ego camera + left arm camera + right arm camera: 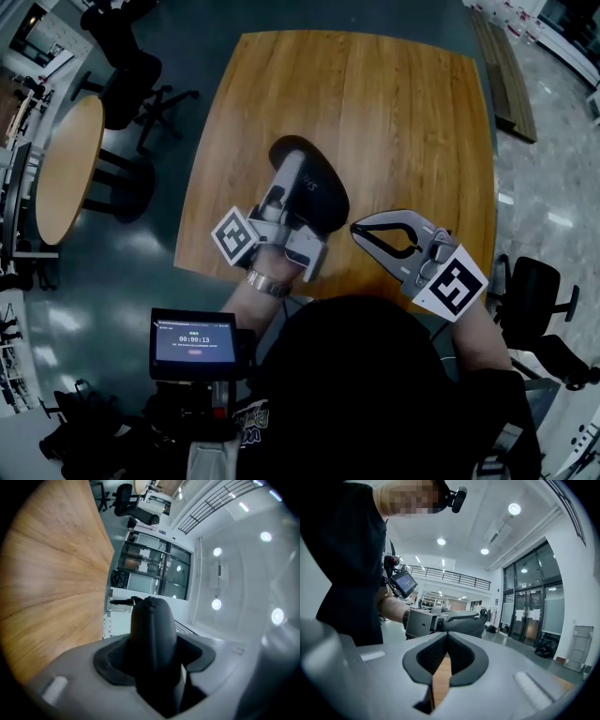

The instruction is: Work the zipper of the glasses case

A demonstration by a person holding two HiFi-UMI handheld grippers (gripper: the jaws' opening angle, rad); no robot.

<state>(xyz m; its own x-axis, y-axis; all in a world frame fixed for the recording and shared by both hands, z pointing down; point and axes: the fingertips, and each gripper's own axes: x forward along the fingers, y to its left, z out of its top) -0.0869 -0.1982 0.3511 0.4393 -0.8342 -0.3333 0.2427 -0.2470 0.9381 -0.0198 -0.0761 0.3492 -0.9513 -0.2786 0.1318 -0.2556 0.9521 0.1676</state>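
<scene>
A black glasses case point(321, 192) is lifted on edge over the near part of the wooden table point(394, 112). My left gripper point(300, 180) is shut on it, one grey finger point(290, 183) lying along its side. In the left gripper view the dark case point(152, 630) fills the gap between the jaws, with a seam running up to its rounded top. My right gripper point(360, 229) hovers just right of the case, shut and empty, its tips apart from the case. From the right gripper view the pads point(459, 654) meet, and the case point(465, 623) shows beyond them.
A round wooden table point(66, 169) and black office chairs point(131, 75) stand on the floor to the left. Another chair point(536, 298) is at the right. A small screen point(194, 343) hangs at the person's chest. The table's near edge lies just below both grippers.
</scene>
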